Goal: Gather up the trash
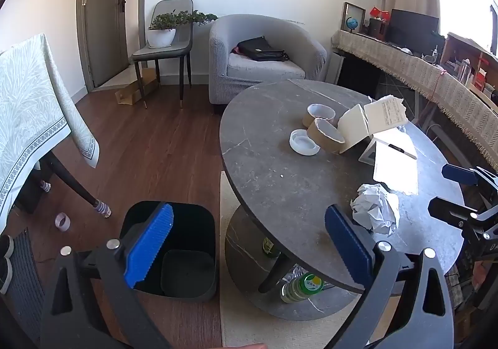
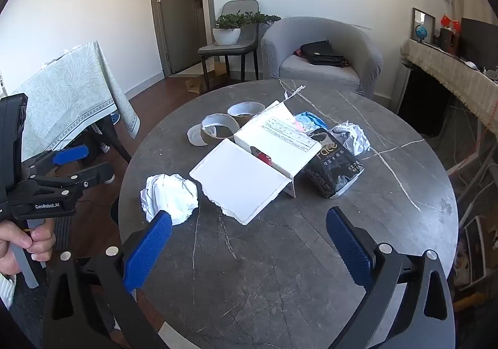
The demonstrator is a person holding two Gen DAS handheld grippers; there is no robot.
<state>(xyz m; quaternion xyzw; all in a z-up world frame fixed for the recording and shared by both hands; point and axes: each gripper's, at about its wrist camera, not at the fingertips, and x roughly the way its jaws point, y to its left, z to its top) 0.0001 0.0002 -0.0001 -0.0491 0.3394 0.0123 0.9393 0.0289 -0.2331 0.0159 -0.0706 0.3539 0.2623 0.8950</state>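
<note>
Likely light and springy, the crumpled paper ball (image 2: 169,198) on the surface (image 2: 280,255) wants pinching across its middle by either empty, wide-open claw (image 2: 249,251).

The white box (image 2: 249,171) hides most of a blue wrapper (image 2: 308,120) behind it and part of the black packet (image 2: 334,170) beside it. Print on the box flap is too small to read. Under the surface (image 1: 280,162), a green-capped bottle (image 1: 300,286) is partly hidden.
</note>
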